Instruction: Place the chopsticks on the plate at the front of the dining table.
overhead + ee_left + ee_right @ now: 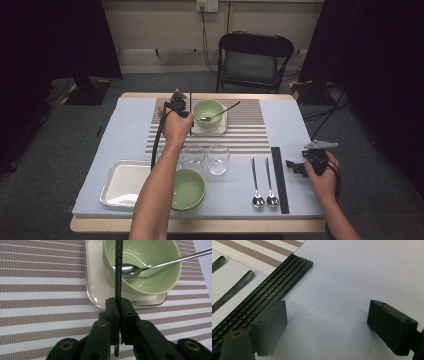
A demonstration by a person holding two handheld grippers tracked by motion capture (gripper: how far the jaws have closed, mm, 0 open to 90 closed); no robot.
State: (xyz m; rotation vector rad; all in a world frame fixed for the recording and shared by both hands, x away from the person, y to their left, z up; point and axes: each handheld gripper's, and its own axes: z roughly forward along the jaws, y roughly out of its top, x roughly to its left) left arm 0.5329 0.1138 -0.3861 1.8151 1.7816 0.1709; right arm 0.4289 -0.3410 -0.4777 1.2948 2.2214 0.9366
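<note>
My left gripper (178, 101) (119, 305) is shut on a thin black chopstick (190, 117) (118, 270). In the left gripper view the stick runs up past the jaws and across the rim of a green bowl (208, 111) (160, 277). The bowl holds a metal spoon (222, 111) (130, 270) and stands on a white square plate (221, 129) (95, 290) on the striped placemat (250, 135) (37, 290). At the table's right edge my right gripper (296, 167) (327, 315) is open, low over the bare cloth. A row of black chopsticks (280, 180) (274, 287) lies just to its left.
Two empty glasses (194, 157) (218, 159) stand in front of the placemat. Stacked green bowls (189, 190) and a metal tray (122, 182) sit near the front left. Two spoons (257, 182) (270, 182) lie beside the chopsticks. A folding chair (252, 60) stands behind the table.
</note>
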